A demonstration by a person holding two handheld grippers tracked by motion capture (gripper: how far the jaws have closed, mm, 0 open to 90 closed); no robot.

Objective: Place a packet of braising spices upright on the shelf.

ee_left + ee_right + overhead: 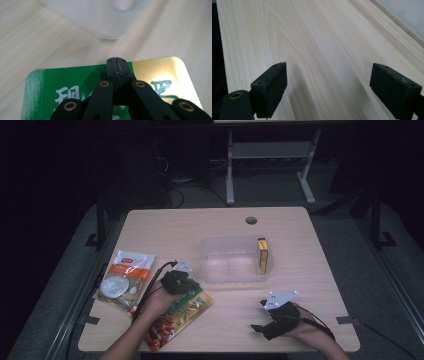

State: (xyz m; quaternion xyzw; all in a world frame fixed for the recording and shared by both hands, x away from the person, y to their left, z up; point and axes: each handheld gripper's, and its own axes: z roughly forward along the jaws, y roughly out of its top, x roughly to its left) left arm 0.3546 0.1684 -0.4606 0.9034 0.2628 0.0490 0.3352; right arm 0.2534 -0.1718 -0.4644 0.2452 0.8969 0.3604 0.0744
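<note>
two claws in play, one per hand. left claw (186,279) sits over the top edge of the green-and-gold snack pouch (179,316), which lies flat on the surface (300,285) just in front of the clear plastic bin (234,259). in the left gripper view the jaws are pressed together with no gap, right at the pouch (62,82) edge; can't tell for sure if a sliver of the bag's rim is pinched between them or if they're just closed above it, prob. the former since the tips sit at the edge line. bin corner (110,17) shows close ahead of the tips, blurred. right claw (272,317) rests low near the front right of the surface, jaws spread wide w/ bare wood between them, holding nothing. bin already has a yellow-red box (262,255) standing against its right wall; a white-orange packet (122,277) lies off to the left, untouched. step in hand, as i read it: pouch pickup / drag toward the bin. next move needs a lift w/ enough height to clear the bin's near wall, then carry fwd & release inside, left of the box. risk: thin edge grip, so the limp bag may slip or fold; right claw could steady the bin if it slides.
</note>
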